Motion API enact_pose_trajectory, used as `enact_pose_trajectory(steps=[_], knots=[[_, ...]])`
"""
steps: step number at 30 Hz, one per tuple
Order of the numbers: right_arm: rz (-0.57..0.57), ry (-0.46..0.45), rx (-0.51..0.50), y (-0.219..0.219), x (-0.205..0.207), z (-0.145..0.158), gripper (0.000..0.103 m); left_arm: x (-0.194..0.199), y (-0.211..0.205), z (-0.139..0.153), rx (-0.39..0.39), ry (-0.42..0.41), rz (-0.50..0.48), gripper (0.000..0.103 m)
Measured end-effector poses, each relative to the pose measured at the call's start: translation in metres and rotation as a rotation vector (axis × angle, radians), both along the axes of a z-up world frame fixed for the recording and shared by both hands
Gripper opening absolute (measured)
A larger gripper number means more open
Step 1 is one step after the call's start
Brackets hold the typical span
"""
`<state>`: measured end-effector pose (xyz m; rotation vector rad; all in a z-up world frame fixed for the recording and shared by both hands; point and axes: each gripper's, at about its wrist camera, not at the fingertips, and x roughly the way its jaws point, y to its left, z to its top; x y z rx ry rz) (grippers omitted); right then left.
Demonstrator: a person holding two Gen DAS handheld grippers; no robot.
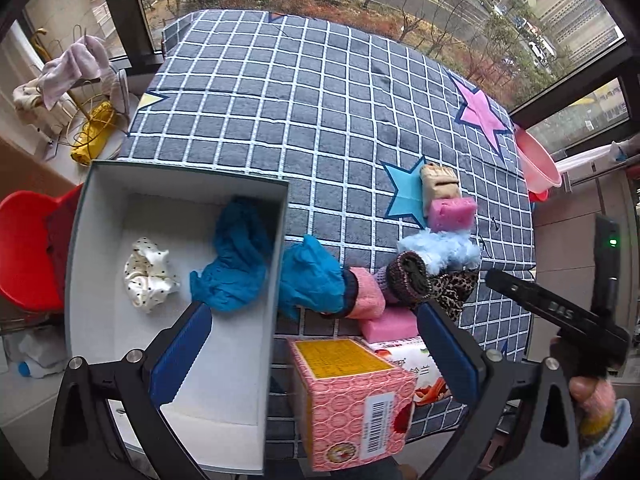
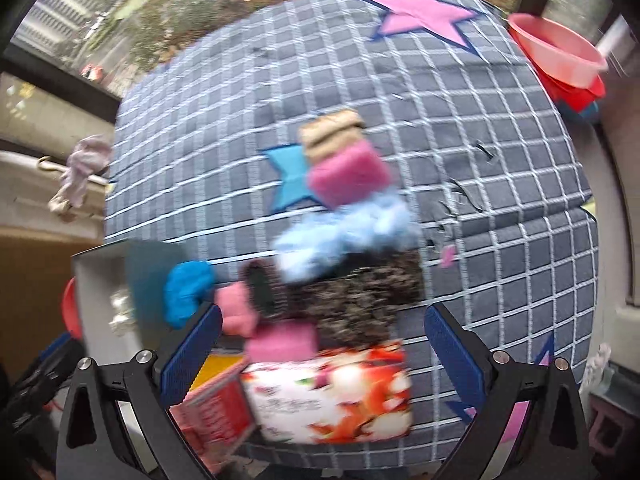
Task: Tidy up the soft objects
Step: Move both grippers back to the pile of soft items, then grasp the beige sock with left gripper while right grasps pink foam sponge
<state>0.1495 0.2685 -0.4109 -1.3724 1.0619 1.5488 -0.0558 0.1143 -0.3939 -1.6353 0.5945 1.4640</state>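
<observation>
Both the left gripper [image 1: 314, 354] and the right gripper [image 2: 322, 350] are held spread, nothing between them. Ahead of the left one, a teal cloth [image 1: 240, 256] is draped over the white box [image 1: 76, 248] wall, partly hidden. The right view is blurred.

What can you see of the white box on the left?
The white box is an open, lidless rectangular carton with pale, card-like inner walls and a dark outer side. It sits upright at the left edge of the checked blanket. Inside lie a white polka-dot scrunchie and a crumpled blue cloth. A second blue cloth lies against its right wall outside.
</observation>
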Motion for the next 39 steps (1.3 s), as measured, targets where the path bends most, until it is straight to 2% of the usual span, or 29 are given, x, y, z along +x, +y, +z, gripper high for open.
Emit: enact_pose_trajectory(steps=[5, 14, 20, 21, 22, 23, 28, 33, 39], knots=[[0.035, -0.039, 0.017, 0.020, 0.000, -0.026, 0.102, 0.008, 0.016, -0.005, -0.036, -0.018, 0.013, 0.103], [0.239, -0.104, 0.100, 0.057, -0.049, -0.078, 0.102, 0.015, 0.049, -0.016, -0.091, -0.053, 0.092, 0.103], [0.326, -0.135, 0.135, 0.065, -0.064, -0.103, 0.101, 0.024, 0.082, -0.024, -0.113, -0.046, 0.112, 0.103], [0.330, -0.130, 0.139, 0.066, -0.063, -0.104, 0.099, 0.027, 0.088, -0.026, -0.114, -0.043, 0.109, 0.103], [0.332, -0.113, 0.137, 0.068, -0.060, -0.104, 0.086, 0.029, 0.095, -0.028, -0.114, -0.038, 0.105, 0.103], [0.332, -0.102, 0.129, 0.070, -0.058, -0.104, 0.079, 0.033, 0.103, -0.030, -0.116, -0.032, 0.097, 0.103], [0.287, -0.046, 0.099, 0.094, -0.023, -0.102, 0.078, 0.060, 0.144, -0.053, -0.123, -0.041, 0.053, 0.103], [0.191, 0.015, 0.081, 0.116, 0.027, -0.081, 0.078, 0.093, 0.190, -0.087, -0.132, -0.049, -0.014, 0.103], [0.085, 0.045, 0.058, 0.123, 0.086, -0.062, 0.078, 0.121, 0.235, -0.127, -0.138, 0.009, -0.053, 0.103]])
